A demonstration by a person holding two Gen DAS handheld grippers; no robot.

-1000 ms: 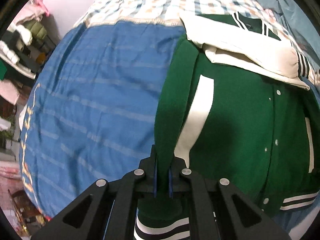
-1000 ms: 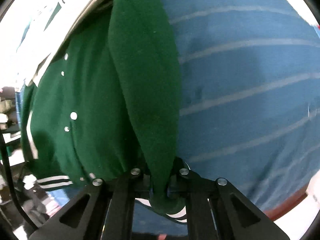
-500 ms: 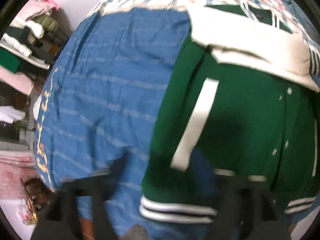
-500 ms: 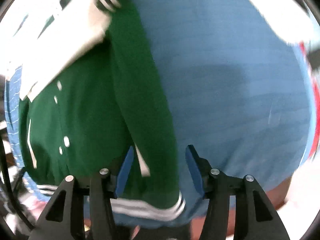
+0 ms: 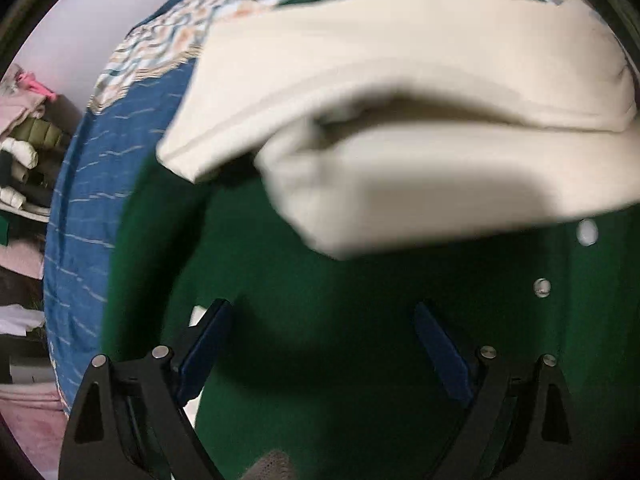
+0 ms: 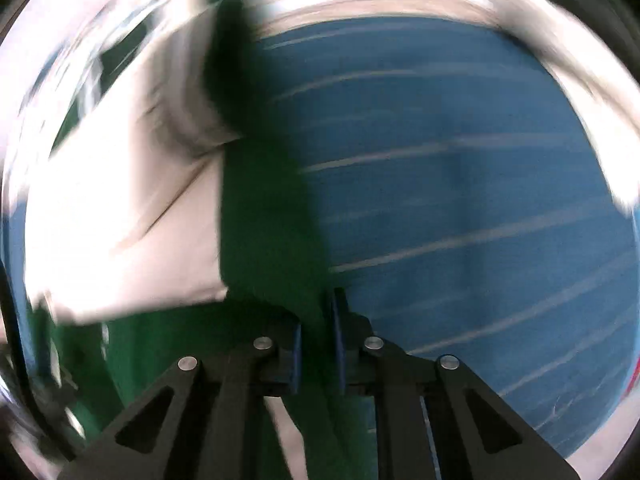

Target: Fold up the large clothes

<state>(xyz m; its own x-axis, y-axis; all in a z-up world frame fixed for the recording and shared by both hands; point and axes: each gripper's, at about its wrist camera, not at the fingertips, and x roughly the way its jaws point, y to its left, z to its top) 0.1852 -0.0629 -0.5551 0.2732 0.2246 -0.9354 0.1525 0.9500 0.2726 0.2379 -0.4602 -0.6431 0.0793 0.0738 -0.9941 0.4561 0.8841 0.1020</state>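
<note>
The view is heavily smeared with motion blur, worst around the rim. At the bottom centre, the right gripper [image 6: 316, 336] shows its black frame and two blue pads standing close together; its jaws are closing, and the green fabric of the jacket [image 6: 264, 220] runs down between the pads. That green strip rises from the gripper toward the upper middle of the frame, darkening near the top. To its left lies a cream sleeve [image 6: 132, 216], overexposed and blurred, covering the left-centre. The right half is filled by a blue bedspread [image 6: 460, 200] with thin pale stripes slanting across it
</note>
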